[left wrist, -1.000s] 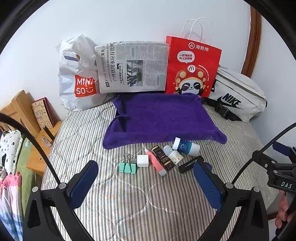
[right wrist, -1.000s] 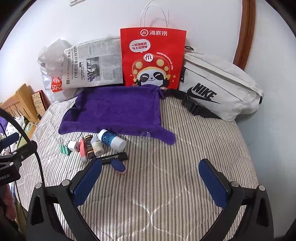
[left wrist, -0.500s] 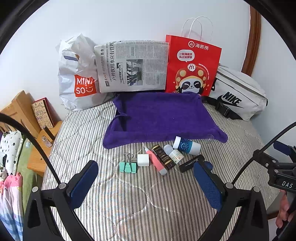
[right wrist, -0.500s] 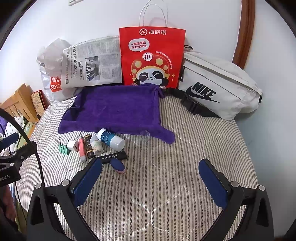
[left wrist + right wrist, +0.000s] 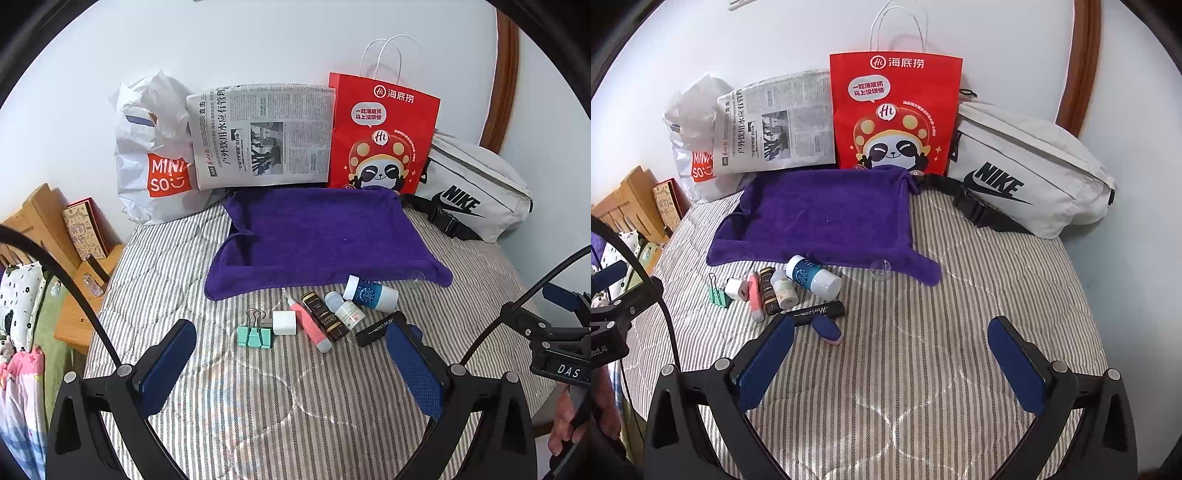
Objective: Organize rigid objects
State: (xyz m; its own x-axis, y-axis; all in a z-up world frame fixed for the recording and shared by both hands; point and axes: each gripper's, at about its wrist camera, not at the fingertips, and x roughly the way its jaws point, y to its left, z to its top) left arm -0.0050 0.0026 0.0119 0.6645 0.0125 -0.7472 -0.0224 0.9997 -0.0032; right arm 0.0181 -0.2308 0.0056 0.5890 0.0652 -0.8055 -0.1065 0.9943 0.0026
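Bedding: a striped quilt [image 5: 258,406] carries all items. Landmark: the purple towel [image 5: 325,236], spread flat at mid-quilt.

Small items lie in a row just off the towel's near edge, none on the towel:
- green clip [image 5: 254,334], at the row's left end
- white block [image 5: 284,322], touching the clip
- pink tube [image 5: 310,328], just beside the block
- dark tube [image 5: 325,316], against the pink tube
- small white bottle [image 5: 347,311], next in line
- blue-and-white bottle [image 5: 370,294], on its side, closest to the towel edge
- black tube [image 5: 816,310], nearer the cameras than the bottles
- blue oval piece [image 5: 827,331], just beside the black tube
- clear dome [image 5: 880,268], resting at the towel's right near edge

Behind the towel, against the wall: white plastic bag [image 5: 147,155], newspaper [image 5: 262,136], red paper bag [image 5: 384,136], white waist bag [image 5: 476,192].

Left gripper [image 5: 291,369]: fingers spread wide, holding nothing, above bare quilt on the near side of the row. Its right pad overlaps the black tube in the left view; contact cannot be told.

Right gripper [image 5: 892,363]: fingers spread wide, holding nothing, above bare quilt to the right of the row.
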